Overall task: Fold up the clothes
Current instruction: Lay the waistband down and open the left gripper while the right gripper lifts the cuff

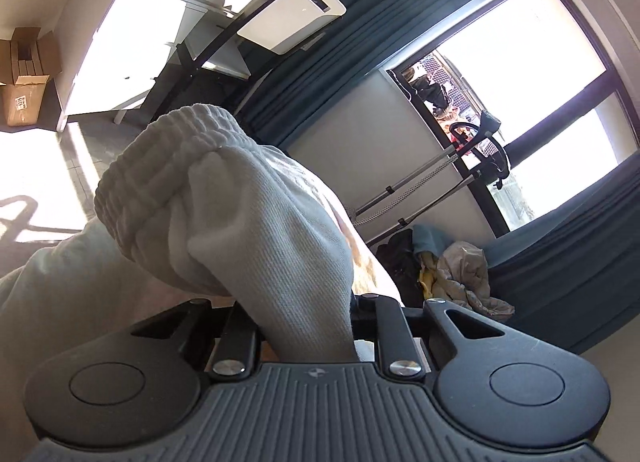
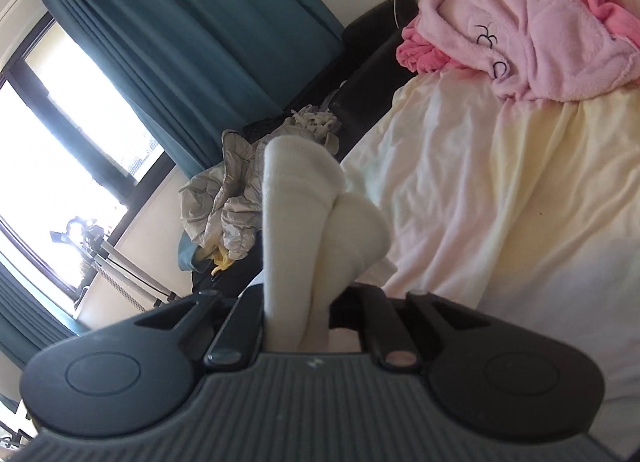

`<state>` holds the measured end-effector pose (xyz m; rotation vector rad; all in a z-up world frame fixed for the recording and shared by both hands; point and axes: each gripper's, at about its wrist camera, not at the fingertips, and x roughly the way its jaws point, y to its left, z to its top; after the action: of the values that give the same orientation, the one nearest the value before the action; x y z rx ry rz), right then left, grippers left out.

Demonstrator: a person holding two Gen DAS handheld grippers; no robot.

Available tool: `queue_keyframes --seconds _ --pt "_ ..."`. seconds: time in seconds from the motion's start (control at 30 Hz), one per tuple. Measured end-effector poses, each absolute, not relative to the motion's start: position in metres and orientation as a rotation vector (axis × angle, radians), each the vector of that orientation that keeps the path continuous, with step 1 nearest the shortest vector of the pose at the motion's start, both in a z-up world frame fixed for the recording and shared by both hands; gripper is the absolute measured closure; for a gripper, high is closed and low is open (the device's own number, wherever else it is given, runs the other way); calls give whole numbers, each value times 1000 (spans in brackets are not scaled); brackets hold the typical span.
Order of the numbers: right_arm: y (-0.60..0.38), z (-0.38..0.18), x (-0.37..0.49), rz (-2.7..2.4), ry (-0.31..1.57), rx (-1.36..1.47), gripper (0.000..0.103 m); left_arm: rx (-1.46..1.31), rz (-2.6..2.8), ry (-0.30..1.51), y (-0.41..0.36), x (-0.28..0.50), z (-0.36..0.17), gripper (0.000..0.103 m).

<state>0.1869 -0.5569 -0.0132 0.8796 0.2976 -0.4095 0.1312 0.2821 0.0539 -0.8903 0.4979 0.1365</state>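
Two tongs, one white garment aloft

Bed (image 2: pixel 500 189) below, cream sheet, pink robe (image 2: pixel 532 29) heaped at its far end. White knit garment (image 1: pixel 224 197) hangs off it, lifted between both hands. Left tongs (image 1: pixel 308 326) pinch it just below the ribbed cuff; right tongs (image 2: pixel 308 322) are clamped on bunched folds. Likely soft, light, limp: sags between grips. Best held at the firmer ribbed cuff.

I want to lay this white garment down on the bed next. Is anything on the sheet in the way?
Partly. The white garment is gripped above the pale sheet, which looks bare just ahead. A pink robe is heaped at the far end, apart from that stretch, so nothing visible blocks setting it down close by.
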Motion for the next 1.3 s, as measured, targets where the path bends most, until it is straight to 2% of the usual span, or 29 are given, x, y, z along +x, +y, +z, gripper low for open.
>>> queue_keyframes --seconds 0.13,0.3,0.43,0.67,0.73,0.9,1.07,1.3 --pt "-574 -31 126 -447 366 942 95 -861 111 527 265 82 40 81" --pt "-581 -85 68 -502 423 1070 95 -893 166 612 268 50 -7 80" --pt "-574 -119 53 -535 426 1095 95 -851 170 606 265 43 -11 74" --pt "-570 -133 54 -546 411 1061 94 -496 222 655 213 30 36 33" --pt "-571 -133 57 -547 415 1052 94 -413 243 638 195 21 45 26" --pt "-574 -134 61 -550 416 1027 94 -286 260 606 140 6 56 24" --pt "-572 -132 65 -550 423 968 94 -279 176 641 93 28 49 24" --pt "-571 -134 69 -559 421 929 94 -178 89 723 33 86 -8 24"
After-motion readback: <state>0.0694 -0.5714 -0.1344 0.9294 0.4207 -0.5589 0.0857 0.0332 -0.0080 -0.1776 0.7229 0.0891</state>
